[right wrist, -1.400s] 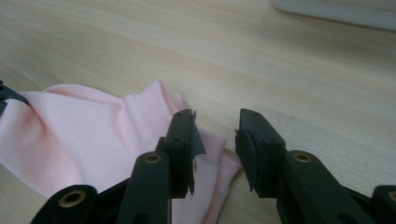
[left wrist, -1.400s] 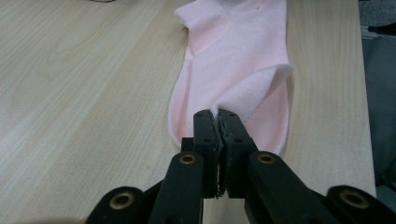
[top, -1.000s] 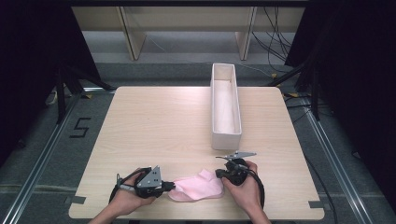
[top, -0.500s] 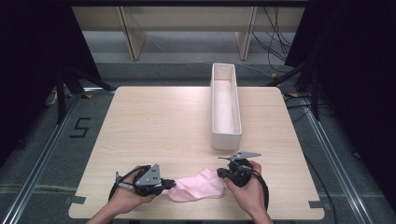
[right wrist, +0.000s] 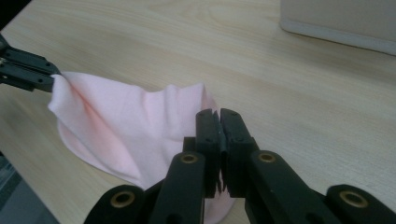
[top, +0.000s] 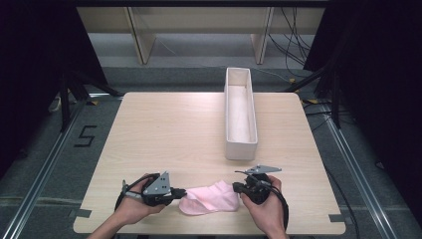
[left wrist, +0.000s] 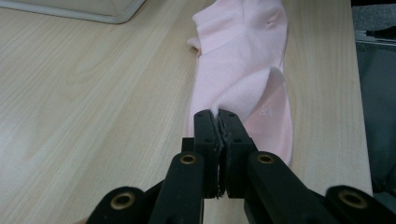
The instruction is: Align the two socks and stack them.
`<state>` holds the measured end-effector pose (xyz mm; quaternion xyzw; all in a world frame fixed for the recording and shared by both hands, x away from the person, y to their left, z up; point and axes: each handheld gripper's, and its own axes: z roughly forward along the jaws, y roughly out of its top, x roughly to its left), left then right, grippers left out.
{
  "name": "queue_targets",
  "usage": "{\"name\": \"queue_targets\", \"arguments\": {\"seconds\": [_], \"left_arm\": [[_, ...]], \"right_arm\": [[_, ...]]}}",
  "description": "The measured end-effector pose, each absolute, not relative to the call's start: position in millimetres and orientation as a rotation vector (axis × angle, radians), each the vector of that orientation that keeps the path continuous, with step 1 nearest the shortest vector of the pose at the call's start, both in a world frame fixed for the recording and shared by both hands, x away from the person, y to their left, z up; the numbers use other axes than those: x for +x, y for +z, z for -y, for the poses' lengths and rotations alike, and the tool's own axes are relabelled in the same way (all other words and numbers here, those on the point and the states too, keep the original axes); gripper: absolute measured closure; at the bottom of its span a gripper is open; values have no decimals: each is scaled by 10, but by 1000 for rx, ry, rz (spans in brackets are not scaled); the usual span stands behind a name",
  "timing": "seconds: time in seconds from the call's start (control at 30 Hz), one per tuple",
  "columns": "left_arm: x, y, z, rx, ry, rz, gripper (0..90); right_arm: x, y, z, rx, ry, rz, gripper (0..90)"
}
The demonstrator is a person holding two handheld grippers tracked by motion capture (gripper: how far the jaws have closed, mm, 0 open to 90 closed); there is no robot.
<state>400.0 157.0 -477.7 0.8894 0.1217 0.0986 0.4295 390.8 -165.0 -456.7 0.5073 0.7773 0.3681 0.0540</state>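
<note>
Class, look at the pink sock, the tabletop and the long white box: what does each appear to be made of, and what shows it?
Pink sock: soft knit fabric, matte; it folds and drapes where pinched. Tabletop: pale wood or wood-look laminate, smooth, with visible grain lines. Long white box: probably plastic, though that is uncertain; thin stiff walls, rounded corners, dull finish.

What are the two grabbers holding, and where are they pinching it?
Both hold the pink sock. The left gripper pinches a fold at one end; the right gripper pinches the cloth at the other end.

Sock (top: pixel 209 197) on counter (top: pixel 169 134) near edge, between left claw (top: pixel 180 191) and right claw (top: pixel 238 187); bin (top: pixel 241 149) behind, right-of-centre.
</note>
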Motion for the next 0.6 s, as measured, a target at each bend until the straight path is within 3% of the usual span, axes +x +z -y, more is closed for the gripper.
{"name": "queue_targets", "arguments": {"seconds": [0.2,0.43,0.6], "left_arm": [[4037,-4865,-1577,2230,215,-297,852],[4034,-4778,-1645,2145,178,-345,638],[4013,-4633,-1635,2074,154,-369,679]], "right_arm": [[3905,-4636,1657,1554,1070,-2365,871],[3960,-4722,1680,1536,1059,-2329,870],[3945,-4738,1658,1574,1009,-2313,870]]}}
